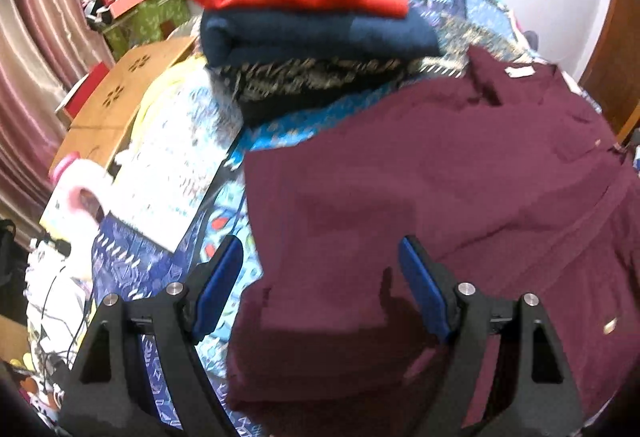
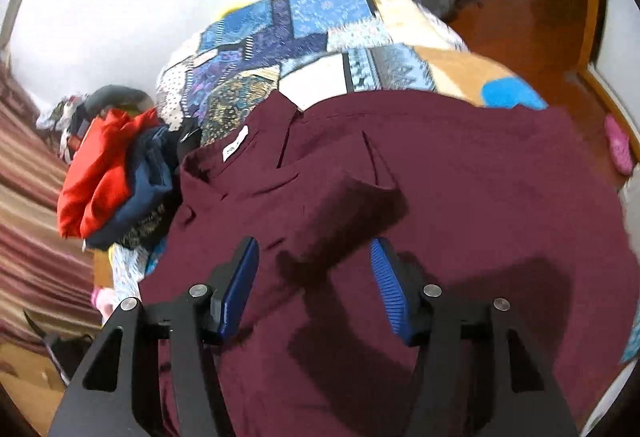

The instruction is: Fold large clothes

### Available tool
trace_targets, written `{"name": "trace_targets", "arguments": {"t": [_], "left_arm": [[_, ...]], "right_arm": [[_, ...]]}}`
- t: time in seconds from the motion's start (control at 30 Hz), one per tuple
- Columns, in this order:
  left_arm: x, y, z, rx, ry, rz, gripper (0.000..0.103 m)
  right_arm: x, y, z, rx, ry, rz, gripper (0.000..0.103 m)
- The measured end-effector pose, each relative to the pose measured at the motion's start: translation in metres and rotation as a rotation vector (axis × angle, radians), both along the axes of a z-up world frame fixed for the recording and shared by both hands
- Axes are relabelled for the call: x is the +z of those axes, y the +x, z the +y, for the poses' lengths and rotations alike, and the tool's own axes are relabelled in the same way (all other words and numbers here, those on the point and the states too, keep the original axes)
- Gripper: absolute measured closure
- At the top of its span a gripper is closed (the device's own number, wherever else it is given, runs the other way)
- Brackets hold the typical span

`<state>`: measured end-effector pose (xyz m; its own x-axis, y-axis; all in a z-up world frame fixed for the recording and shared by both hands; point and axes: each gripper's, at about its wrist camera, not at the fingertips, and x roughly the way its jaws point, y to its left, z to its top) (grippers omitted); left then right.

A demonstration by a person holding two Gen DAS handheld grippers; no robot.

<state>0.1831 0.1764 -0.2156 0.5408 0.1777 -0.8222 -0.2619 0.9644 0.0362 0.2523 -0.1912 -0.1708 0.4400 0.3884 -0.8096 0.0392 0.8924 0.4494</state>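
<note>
The large maroon woven shirt [image 2: 400,165] lies spread on the patchwork bedspread of blue, white and tan panels [image 2: 320,17], collar and white neck label turned toward the far end of the bed. One part of it, a sleeve I think, is folded across the chest and makes a thick ridge in front of my right gripper [image 2: 314,277].

My right gripper's blue pads stand part-way apart with nothing between them; the cloth lies below, untouched by them. My left gripper [image 1: 320,277] hangs wide open over the shirt's near left edge, also holding nothing; its left finger is over bare bedspread, its right finger over the maroon cloth.

I judge this shirt light, soft and limp. It will sag and drape from any single pinch, so both hands must lift together or the fold skews. The weave looks matte, not slippery, so ribbed pads should hold it well. Nothing on it is fragile, though a small pale button or stud [image 1: 609,327] shows near the right hem.

The best holds, to my mind, are the doubled edges: the hem corners, or the shoulder seam beside the collar. There the cloth is thicker and one pinch takes every layer.

Beyond the shirt sits a stack of folded clothes, red on navy on a dark patterned piece [image 1: 304,17].
</note>
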Motion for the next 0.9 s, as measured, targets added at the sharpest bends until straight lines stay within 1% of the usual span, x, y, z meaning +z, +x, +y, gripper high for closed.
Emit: {"name": "trace_targets", "arguments": {"t": [0.07,0.13,0.2,0.23,0.3,0.33,0.37,0.4,0.43,0.53,0.63,0.73,0.8,0.9], "left_arm": [[0.005,0.007,-0.006,-0.018,-0.006,-0.013,0.024],[0.008,0.013,-0.013,-0.033,-0.012,-0.018,0.024],[0.008,0.019,-0.02,-0.054,-0.022,-0.02,0.024],[0.007,0.022,-0.023,-0.064,-0.025,-0.018,0.024],[0.006,0.03,-0.033,-0.084,-0.03,-0.01,0.024],[0.005,0.033,-0.037,-0.093,-0.031,-0.005,0.024],[0.004,0.036,-0.042,-0.105,-0.035,-0.002,0.024],[0.005,0.038,-0.046,-0.115,-0.039,-0.002,0.024],[0.006,0.04,-0.051,-0.125,-0.044,-0.003,0.024],[0.011,0.047,-0.065,-0.161,-0.062,-0.012,0.024],[0.017,0.052,-0.082,-0.2,-0.07,-0.023,0.024],[0.019,0.057,-0.101,-0.241,-0.07,-0.023,0.023],[0.016,0.059,-0.112,-0.266,-0.075,-0.012,0.023],[0.004,0.06,-0.126,-0.295,-0.096,0.024,0.023]], "right_arm": [[-0.015,0.013,0.004,-0.007,0.027,0.046,0.049],[-0.024,0.021,0.007,-0.008,0.025,0.06,0.049],[-0.023,0.022,0.008,-0.021,-0.003,0.037,0.059],[-0.023,0.023,0.008,-0.02,-0.013,0.031,0.062],[-0.02,0.022,0.005,-0.011,0.003,0.021,0.07],[-0.018,0.02,0.004,-0.011,-0.005,0.008,0.086],[-0.013,0.02,0.002,-0.012,-0.02,-0.007,0.092],[-0.009,0.019,0.0,-0.001,-0.002,-0.021,0.092],[-0.004,0.019,-0.002,0.004,0.012,-0.031,0.096],[0.021,0.01,-0.01,0.007,0.028,-0.105,0.097],[0.051,-0.001,-0.019,0.001,0.011,-0.196,0.097],[0.07,-0.01,-0.031,-0.009,-0.01,-0.254,0.097],[0.072,-0.013,-0.037,-0.015,-0.032,-0.259,0.097],[0.055,-0.016,-0.047,-0.039,-0.076,-0.224,0.097]]}}
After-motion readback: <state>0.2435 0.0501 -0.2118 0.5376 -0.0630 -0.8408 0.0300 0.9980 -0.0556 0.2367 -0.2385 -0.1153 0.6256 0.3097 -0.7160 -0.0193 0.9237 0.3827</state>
